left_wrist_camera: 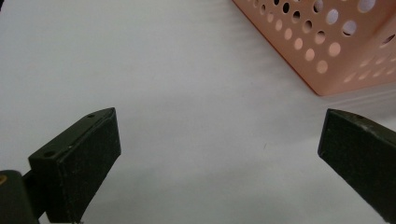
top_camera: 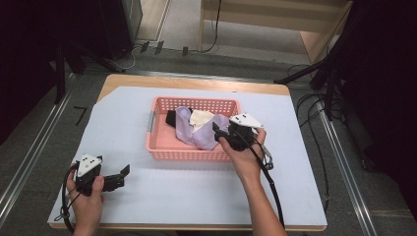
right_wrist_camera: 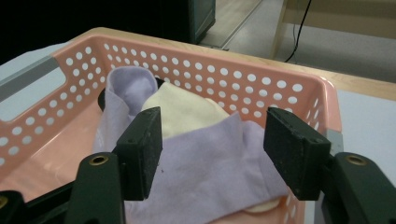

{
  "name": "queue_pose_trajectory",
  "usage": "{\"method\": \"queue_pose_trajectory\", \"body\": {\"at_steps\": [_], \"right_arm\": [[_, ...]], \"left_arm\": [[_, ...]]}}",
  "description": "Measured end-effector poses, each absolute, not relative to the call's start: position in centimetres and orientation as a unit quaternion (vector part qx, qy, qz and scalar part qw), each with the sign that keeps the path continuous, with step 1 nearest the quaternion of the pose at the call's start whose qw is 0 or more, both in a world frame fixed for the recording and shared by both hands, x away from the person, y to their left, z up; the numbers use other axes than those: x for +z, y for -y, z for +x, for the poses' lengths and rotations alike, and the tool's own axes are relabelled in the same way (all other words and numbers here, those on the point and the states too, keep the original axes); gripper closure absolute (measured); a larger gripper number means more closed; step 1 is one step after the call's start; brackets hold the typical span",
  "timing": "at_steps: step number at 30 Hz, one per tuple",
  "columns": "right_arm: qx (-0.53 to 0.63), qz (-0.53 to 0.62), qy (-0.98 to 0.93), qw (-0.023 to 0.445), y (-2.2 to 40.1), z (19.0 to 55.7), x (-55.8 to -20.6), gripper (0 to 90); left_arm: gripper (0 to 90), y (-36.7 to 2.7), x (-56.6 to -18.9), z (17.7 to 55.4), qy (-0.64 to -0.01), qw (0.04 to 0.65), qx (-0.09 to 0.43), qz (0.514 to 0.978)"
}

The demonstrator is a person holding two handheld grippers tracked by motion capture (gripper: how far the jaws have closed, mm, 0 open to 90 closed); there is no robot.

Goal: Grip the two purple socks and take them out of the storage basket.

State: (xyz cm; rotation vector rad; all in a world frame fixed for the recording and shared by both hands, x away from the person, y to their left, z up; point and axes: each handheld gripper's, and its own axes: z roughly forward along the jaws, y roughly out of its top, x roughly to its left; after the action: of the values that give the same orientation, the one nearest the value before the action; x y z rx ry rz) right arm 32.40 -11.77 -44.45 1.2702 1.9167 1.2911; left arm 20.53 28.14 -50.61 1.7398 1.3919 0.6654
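A pink perforated basket (top_camera: pixel 162 142) stands in the middle of the white-covered table (top_camera: pixel 196 196). Inside it lie a lilac sock (top_camera: pixel 196 132), a cream sock (top_camera: pixel 200 118) and a black piece of cloth (top_camera: pixel 171 118). My right gripper (top_camera: pixel 218 132) hangs over the basket's right end, pointing left at the pile. In the right gripper view its jaws stand open (right_wrist_camera: pixel 217 154) just above the lilac sock (right_wrist_camera: pixel 205 172), which drapes over the cream sock (right_wrist_camera: pixel 187 112); the pads press on nothing. My left gripper (top_camera: pixel 122 177) rests open near the table's front left, nothing between its jaws (left_wrist_camera: pixel 217 154).
A corner of the basket (left_wrist_camera: pixel 327 56) lies ahead and to the right in the left gripper view. The basket's wall (right_wrist_camera: pixel 210 60) has a grey handle slot (right_wrist_camera: pixel 28 79) at its left end. Black stands and cables surround the table on the floor.
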Motion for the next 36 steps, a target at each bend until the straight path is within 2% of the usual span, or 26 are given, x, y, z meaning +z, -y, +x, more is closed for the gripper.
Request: {"method": "queue_pose_trajectory", "body": {"at_steps": [5, 10, 20, 25, 33, 36], "right_arm": [[0.470, 0.474, -0.705, 0.240, 11.0, 33.2, -44.6, 40.7], [0.475, 0.494, -0.694, 0.220, 10.9, 34.4, -44.9, 46.3], [0.418, 0.516, -0.718, 0.208, 9.9, 36.1, -44.7, 46.2], [0.413, 0.533, -0.721, 0.162, 9.4, 37.0, -44.7, 48.1], [0.384, 0.573, -0.710, 0.144, 8.5, 38.6, -44.1, 54.2], [0.380, 0.586, -0.697, 0.160, 8.2, 39.4, -44.6, 53.4]], "left_arm": [[0.1, -28.2, -50.6, 20.6, -0.550, 0.397, 0.262, 0.686], [0.1, -28.1, -50.6, 20.6, -0.551, 0.396, 0.261, 0.687], [0.2, -28.2, -50.6, 20.6, -0.551, 0.395, 0.258, 0.689], [0.2, -28.2, -50.6, 20.7, -0.551, 0.394, 0.258, 0.689], [0.5, -28.2, -50.6, 20.7, -0.552, 0.393, 0.254, 0.690], [0.5, -28.2, -50.6, 20.7, -0.552, 0.393, 0.254, 0.690]]}}
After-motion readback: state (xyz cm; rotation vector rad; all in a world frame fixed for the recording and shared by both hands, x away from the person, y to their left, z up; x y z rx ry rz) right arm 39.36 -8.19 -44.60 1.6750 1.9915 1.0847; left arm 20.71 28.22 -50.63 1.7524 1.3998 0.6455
